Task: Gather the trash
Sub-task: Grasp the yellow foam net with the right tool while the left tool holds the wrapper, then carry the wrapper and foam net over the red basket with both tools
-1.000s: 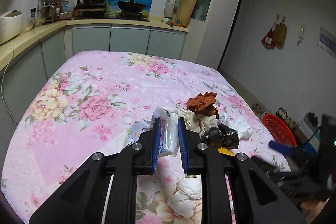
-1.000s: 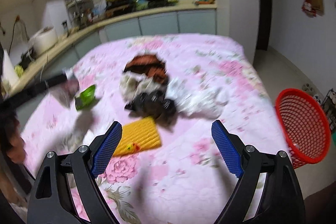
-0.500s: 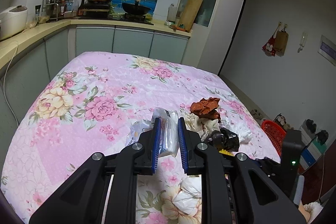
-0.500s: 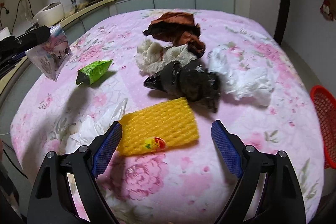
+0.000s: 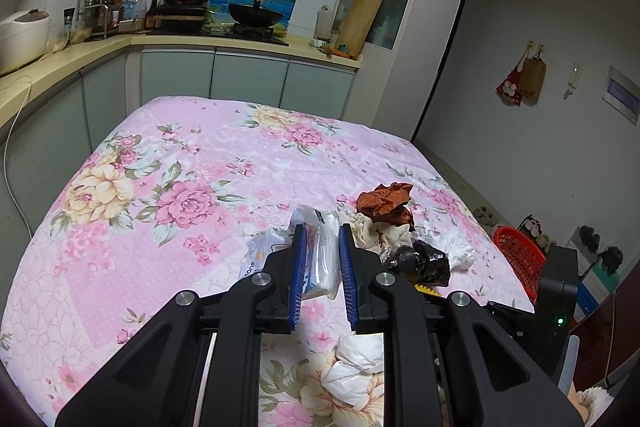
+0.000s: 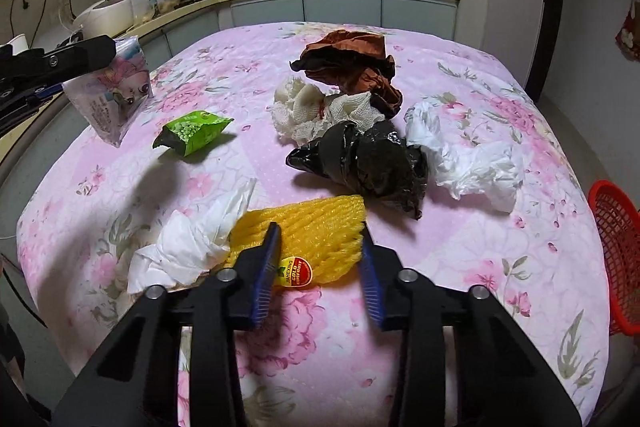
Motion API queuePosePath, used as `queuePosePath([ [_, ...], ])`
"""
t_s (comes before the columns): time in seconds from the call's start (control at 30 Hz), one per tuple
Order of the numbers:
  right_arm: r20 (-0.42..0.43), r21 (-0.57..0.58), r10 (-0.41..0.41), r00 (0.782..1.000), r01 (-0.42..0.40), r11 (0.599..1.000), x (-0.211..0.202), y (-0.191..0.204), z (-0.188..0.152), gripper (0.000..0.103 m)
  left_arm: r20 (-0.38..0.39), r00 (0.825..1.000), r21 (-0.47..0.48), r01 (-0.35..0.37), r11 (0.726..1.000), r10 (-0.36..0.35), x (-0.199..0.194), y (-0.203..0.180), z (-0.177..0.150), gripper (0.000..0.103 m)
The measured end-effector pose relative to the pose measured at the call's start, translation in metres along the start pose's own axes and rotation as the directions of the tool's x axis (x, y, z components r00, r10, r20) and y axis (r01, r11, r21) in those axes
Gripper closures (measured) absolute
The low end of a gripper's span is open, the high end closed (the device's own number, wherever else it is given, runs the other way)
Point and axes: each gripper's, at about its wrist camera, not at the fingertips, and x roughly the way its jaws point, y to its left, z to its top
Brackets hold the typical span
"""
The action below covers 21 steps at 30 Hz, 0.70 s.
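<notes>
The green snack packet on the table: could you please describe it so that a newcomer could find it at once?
On the pink floral tablecloth, look left of the heap of crumpled trash. The green snack packet lies alone there, between the tissue pack held by the left gripper and the white netting. It is the only green thing on the table.

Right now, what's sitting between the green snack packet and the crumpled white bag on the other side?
In the right wrist view, the black plastic bag lies between the green snack packet and the crumpled white bag, with white netting just behind it.
</notes>
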Motion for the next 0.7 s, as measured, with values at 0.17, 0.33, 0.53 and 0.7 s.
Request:
queuePosePath([
  [0.17, 0.007, 0.016, 0.002, 1.0, -0.002, 1.0, -0.009, -0.011, 0.0, 0.084, 0.008, 1.0, 0.007, 0.008, 1.0, -0.008, -0.002, -0.005, 0.001, 0.087],
  [0.33, 0.036, 0.033, -0.013, 0.999, 0.012, 0.999, -0.024, -0.023, 0.002, 0.084, 0.019, 1.0, 0.021, 0.018, 1.0, -0.019, -0.006, -0.012, 0.003, 0.087],
  [0.53, 0.085, 0.057, -0.039, 0.996, 0.034, 0.998, -0.043, -0.038, 0.008, 0.084, 0.028, 0.999, 0.043, 0.028, 0.999, -0.029, -0.007, -0.025, 0.006, 0.087],
  [0.7, 0.121, 0.073, -0.06, 0.991, 0.051, 0.996, -0.056, -0.047, 0.013, 0.085, 0.031, 0.999, 0.061, 0.033, 0.998, -0.035, -0.007, -0.034, 0.007, 0.087],
])
